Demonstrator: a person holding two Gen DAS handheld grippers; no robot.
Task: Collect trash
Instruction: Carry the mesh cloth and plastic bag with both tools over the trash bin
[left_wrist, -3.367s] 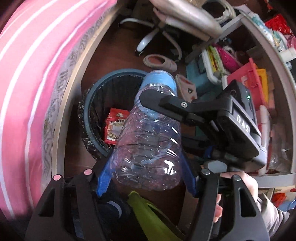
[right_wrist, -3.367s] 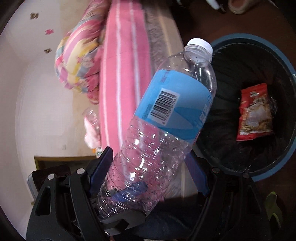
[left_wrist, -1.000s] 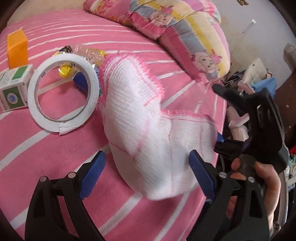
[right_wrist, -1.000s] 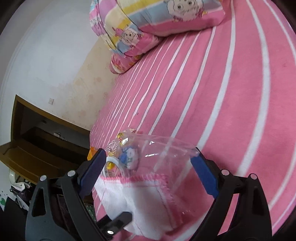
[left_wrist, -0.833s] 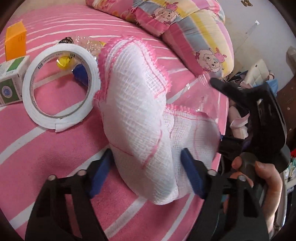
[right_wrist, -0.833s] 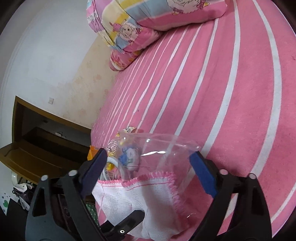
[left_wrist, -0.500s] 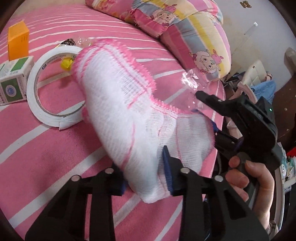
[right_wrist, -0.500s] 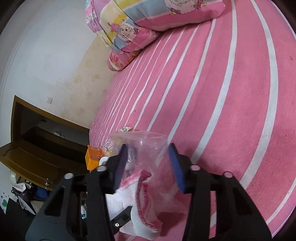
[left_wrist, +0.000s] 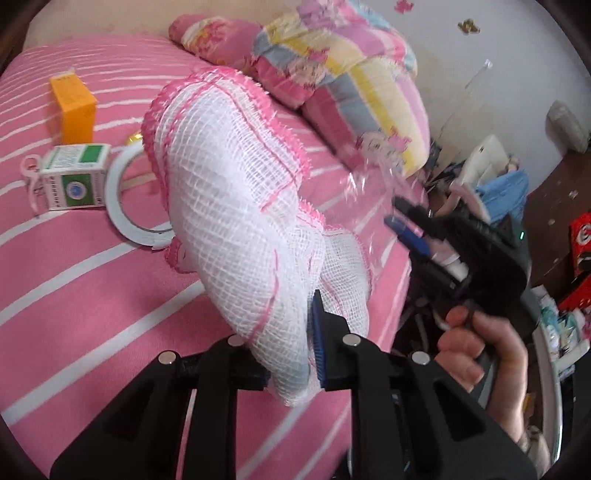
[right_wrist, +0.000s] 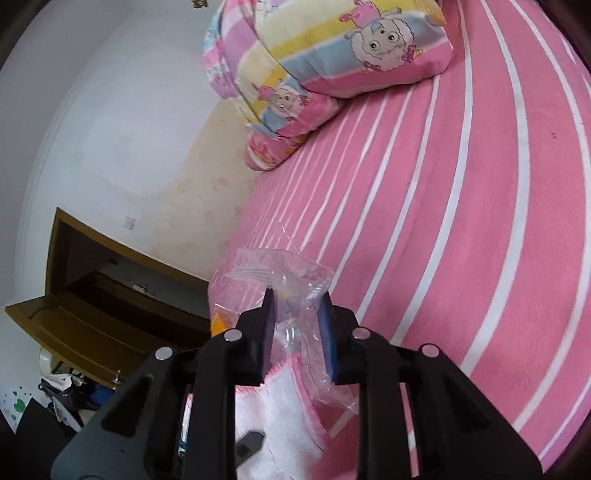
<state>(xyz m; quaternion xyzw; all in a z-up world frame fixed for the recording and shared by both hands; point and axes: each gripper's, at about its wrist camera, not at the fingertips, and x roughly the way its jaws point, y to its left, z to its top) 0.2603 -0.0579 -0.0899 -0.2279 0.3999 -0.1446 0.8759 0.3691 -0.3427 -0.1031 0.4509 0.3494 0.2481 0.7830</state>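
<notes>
Left wrist view: left claw (left_wrist: 291, 350) pinches the mesh cloth (left_wrist: 236, 221); right claw (right_wrist: 297, 328), fist-held, clamps the clear bag (right_wrist: 291, 273).

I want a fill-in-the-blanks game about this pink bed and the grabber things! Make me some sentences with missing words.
1. The left gripper is shut on a white mesh ____ with pink edging.
2. The right gripper pinches a clear ____ bag.
3. The tape roll lies beside a green and white ____.
4. The bedsheet is pink with ____ stripes.

Missing words: cloth; plastic; box; white
</notes>
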